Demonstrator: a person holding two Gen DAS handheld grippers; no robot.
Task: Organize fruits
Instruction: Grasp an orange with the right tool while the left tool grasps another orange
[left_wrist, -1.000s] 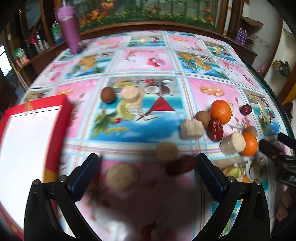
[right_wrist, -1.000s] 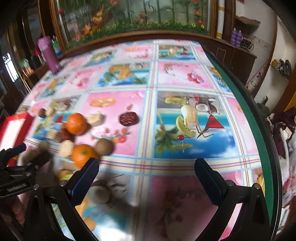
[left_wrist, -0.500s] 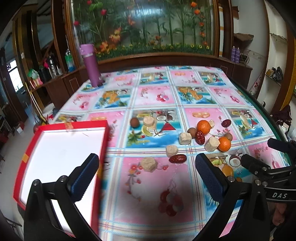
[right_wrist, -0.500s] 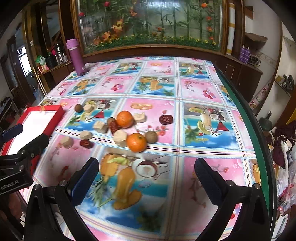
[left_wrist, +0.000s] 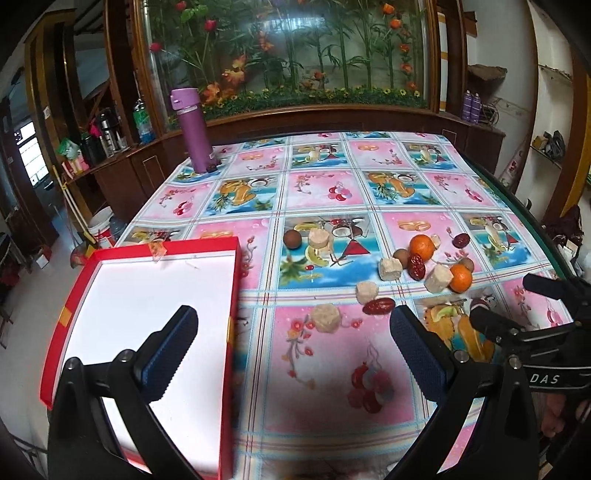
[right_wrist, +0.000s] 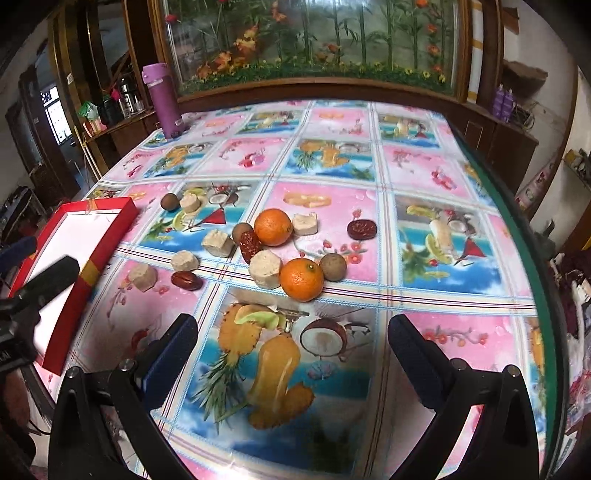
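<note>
Two oranges (right_wrist: 273, 226) sit among the scattered fruit; my left gripper (left_wrist: 293, 349) and right gripper (right_wrist: 291, 354) gape wide, empty, "DAS" lettering (left_wrist: 545, 380) on one.

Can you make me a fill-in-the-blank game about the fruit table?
1. The number of oranges on the table is ____.
2. The tall bottle at the far corner is coloured ____.
3. The red box has ____ fruits inside it.
4. Both the left gripper and the right gripper are ____ and hold nothing.

Missing words: two; purple; no; open
</note>
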